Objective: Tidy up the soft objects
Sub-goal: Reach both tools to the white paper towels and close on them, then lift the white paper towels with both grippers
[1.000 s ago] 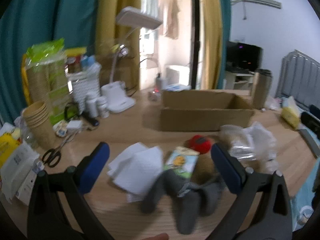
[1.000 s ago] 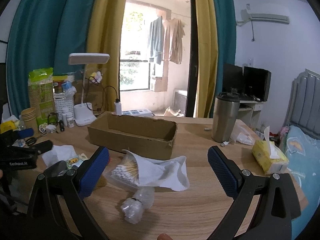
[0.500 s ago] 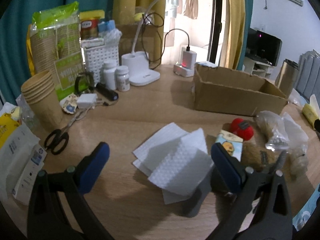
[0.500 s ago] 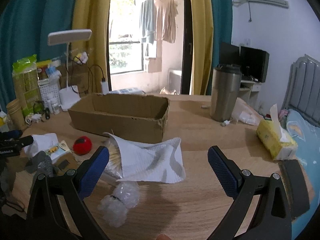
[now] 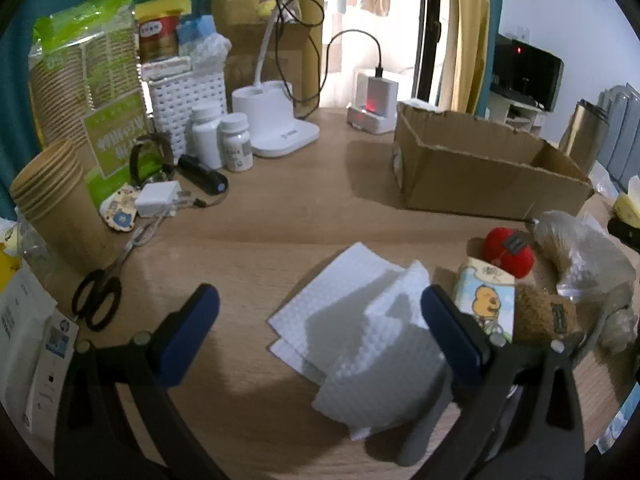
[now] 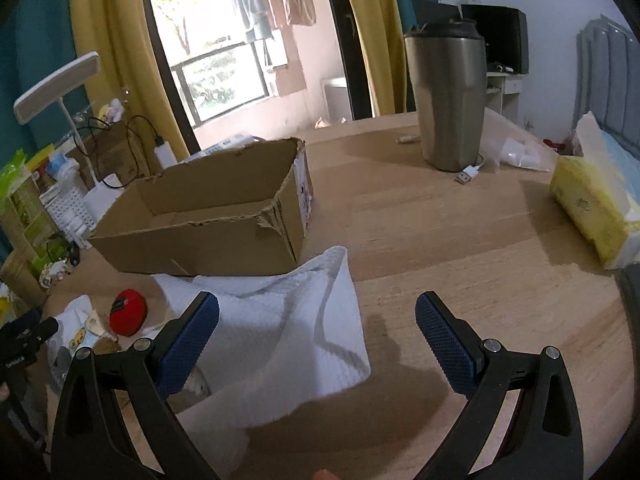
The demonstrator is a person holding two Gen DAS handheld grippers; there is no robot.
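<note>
Your left gripper [image 5: 320,312] has its jaws spread wide and holds nothing; the stack of white paper towels [image 5: 360,320] lies on the table between the fingers, reaching under the right-hand pad without being pinched. Just outside that right finger sit the small tissue pack with the yellow chick [image 5: 486,300], the brown plush [image 5: 544,316] touching it, and the red soft ball [image 5: 510,252] slightly farther ahead. Your right gripper [image 6: 318,328] is also spread wide and empty; a white cloth [image 6: 288,328] lies rumpled between its fingers, nearer the left pad, its far edge against the cardboard box [image 6: 208,216] ahead. The red ball shows again to the left of that left finger. Well ahead and right stand the steel tumbler [image 6: 448,96] and the yellow tissue packet [image 6: 592,204].
</note>
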